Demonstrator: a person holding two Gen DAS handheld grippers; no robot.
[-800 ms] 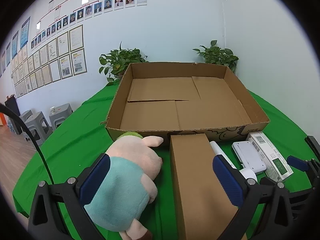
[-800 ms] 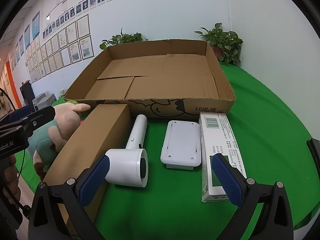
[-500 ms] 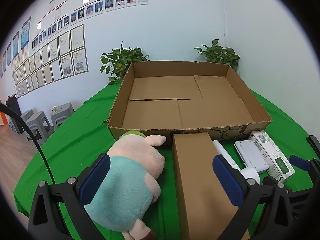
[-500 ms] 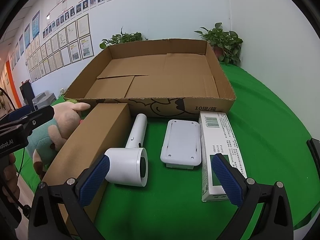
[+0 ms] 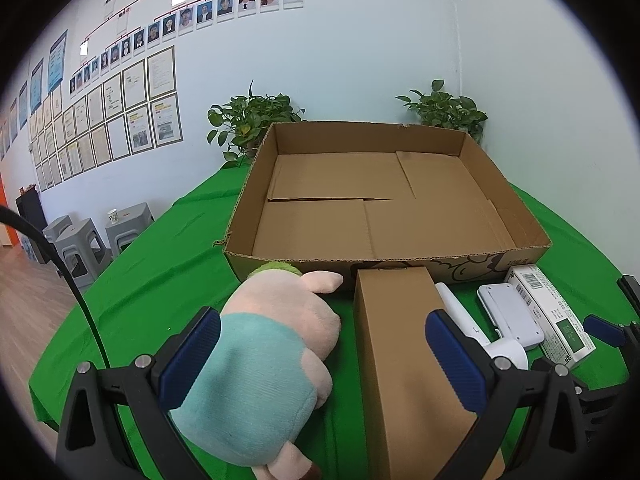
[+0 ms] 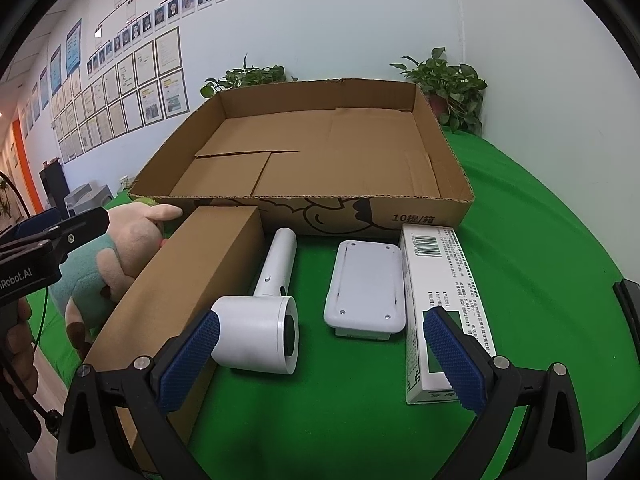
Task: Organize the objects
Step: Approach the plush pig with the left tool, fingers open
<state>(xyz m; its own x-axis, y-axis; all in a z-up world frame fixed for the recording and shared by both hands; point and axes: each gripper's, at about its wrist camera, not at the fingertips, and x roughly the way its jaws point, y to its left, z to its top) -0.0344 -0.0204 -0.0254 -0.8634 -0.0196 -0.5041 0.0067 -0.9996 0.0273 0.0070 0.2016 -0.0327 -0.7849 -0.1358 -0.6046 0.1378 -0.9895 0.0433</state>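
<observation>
A wide open cardboard tray (image 5: 400, 254) (image 6: 304, 210) sits empty on the green table. In front of it lie a plush pig (image 5: 264, 352) (image 6: 108, 252), a long brown carton (image 5: 404, 352) (image 6: 188, 284), a white hair dryer (image 6: 264, 320) (image 5: 472, 320), a white flat device (image 6: 366, 284) (image 5: 508, 310) and a white printed box (image 6: 444, 300) (image 5: 552, 316). My left gripper (image 5: 322, 360) is open above the pig and carton. My right gripper (image 6: 320, 356) is open above the dryer and device. Both are empty.
Two potted plants (image 5: 248, 124) (image 5: 444, 110) stand behind the tray by the white wall. Grey stools (image 5: 80, 240) stand off the table's left edge. The left gripper shows at the left of the right wrist view (image 6: 48, 232).
Both views shifted only slightly; the left gripper drew back and up a little. No object has moved and both grippers stay open.
</observation>
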